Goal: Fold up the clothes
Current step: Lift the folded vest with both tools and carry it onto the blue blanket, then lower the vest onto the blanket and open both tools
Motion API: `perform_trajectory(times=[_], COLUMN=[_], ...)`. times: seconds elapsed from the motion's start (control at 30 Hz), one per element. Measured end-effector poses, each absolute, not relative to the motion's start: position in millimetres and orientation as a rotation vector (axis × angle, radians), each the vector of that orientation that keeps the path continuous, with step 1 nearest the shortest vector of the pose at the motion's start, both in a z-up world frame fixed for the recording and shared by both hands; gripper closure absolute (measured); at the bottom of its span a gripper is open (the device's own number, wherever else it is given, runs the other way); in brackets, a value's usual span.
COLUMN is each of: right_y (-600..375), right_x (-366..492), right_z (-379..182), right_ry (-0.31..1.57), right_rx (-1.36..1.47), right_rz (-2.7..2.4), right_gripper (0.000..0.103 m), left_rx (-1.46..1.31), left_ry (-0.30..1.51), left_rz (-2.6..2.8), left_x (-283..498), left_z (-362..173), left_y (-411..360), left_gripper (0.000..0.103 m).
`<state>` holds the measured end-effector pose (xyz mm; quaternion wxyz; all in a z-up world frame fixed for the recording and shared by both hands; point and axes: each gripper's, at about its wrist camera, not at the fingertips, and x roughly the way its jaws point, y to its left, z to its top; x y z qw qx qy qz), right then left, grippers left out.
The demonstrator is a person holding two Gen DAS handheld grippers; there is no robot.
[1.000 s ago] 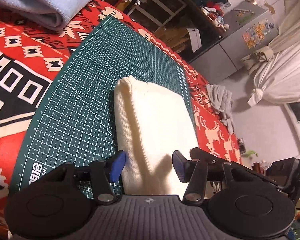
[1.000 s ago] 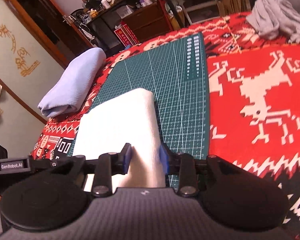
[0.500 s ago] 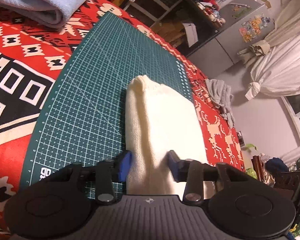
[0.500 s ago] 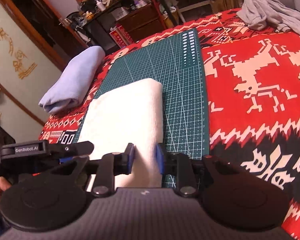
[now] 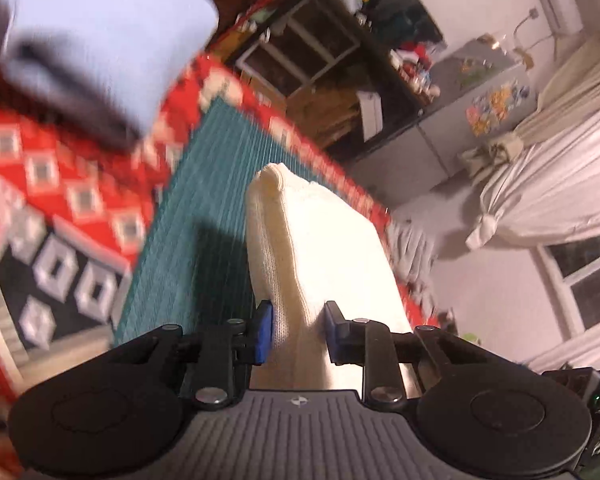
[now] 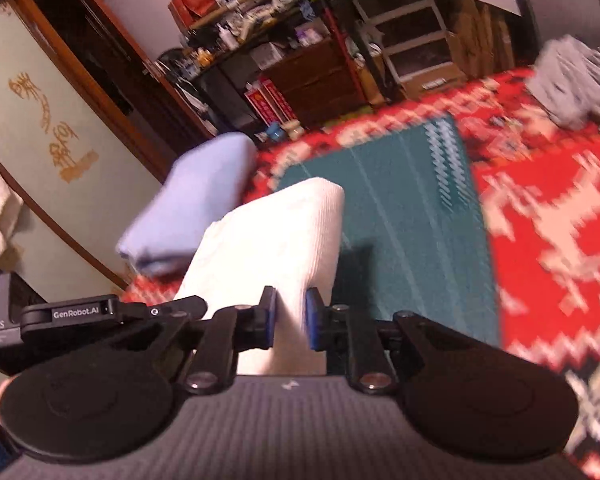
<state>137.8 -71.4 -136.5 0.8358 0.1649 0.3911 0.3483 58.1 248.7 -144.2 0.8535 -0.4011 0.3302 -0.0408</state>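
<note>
Folded cream garment (image 5: pixel 320 248) held at its near edge by both grippers, above the green cutting mat (image 5: pixel 204 216) on the red patterned bed cover (image 6: pixel 548 216). Left gripper (image 5: pixel 298 330): fingers (image 5: pixel 263 330) closing, the blue pads now pressing the knit between them; 1 second earlier they stood wide on either side of it. Right gripper (image 6: pixel 291 318): fingers (image 6: pixel 269 318) likewise closing to a narrow gap, pinching the bundle's right portion. The garment, which lay flat on the mat a second ago, now hangs clear of it at the near end and casts a dark shadow on the mat; background blur suggests both hands are in motion. A folded blue garment (image 6: pixel 196 208) lies beyond the mat's far left corner, and a crumpled grey garment (image 6: pixel 576 80) lies at the far right. Judged from this, folding of the cream piece is complete and it is being carried off, probably toward the blue one.
</note>
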Motion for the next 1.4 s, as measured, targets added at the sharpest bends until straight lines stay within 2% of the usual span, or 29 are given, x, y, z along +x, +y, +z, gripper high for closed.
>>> perform_trajectory(times=[0.27, 0.43, 0.6, 0.83, 0.93, 1.13, 1.4], right_y=[59.4, 153.7, 235.0, 303.3, 311.8, 299.8, 273.0], right_x=[207.5, 256.4, 294.3, 308.7, 301.9, 280.1, 230.0], right_z=[-74.3, -60.9, -74.7, -127.9, -142.5, -157.3, -178.8], right_ry=[0.711, 0.685, 0.700, 0.777, 0.768, 0.794, 0.828], right_rx=[0.400, 0.438, 0.442, 0.422, 0.408, 0.449, 0.523], right_rz=[0.791, 0.797, 0.783, 0.730, 0.713, 0.708, 0.722], right_gripper=[0.086, 0.086, 0.086, 0.086, 0.084, 0.081, 0.087], left_rx=[-0.693, -0.610, -0.639, -0.710, -0.779, -0.762, -0.737], left_ry=[0.573, 0.557, 0.578, 0.631, 0.601, 0.587, 0.608], left_rz=[-0.010, 0.034, 0.055, 0.094, 0.087, 0.107, 0.127], left_x=[118.8, 162.7, 193.1, 207.7, 198.2, 171.8, 126.0], left_z=[-57.9, -35.5, -51.6, -105.4, -121.1, -118.6, -125.1], left_y=[358.6, 432.5, 505.2, 558.7, 564.5, 554.4, 539.8], left_gripper=[0.077, 0.077, 0.077, 0.077, 0.075, 0.074, 0.074])
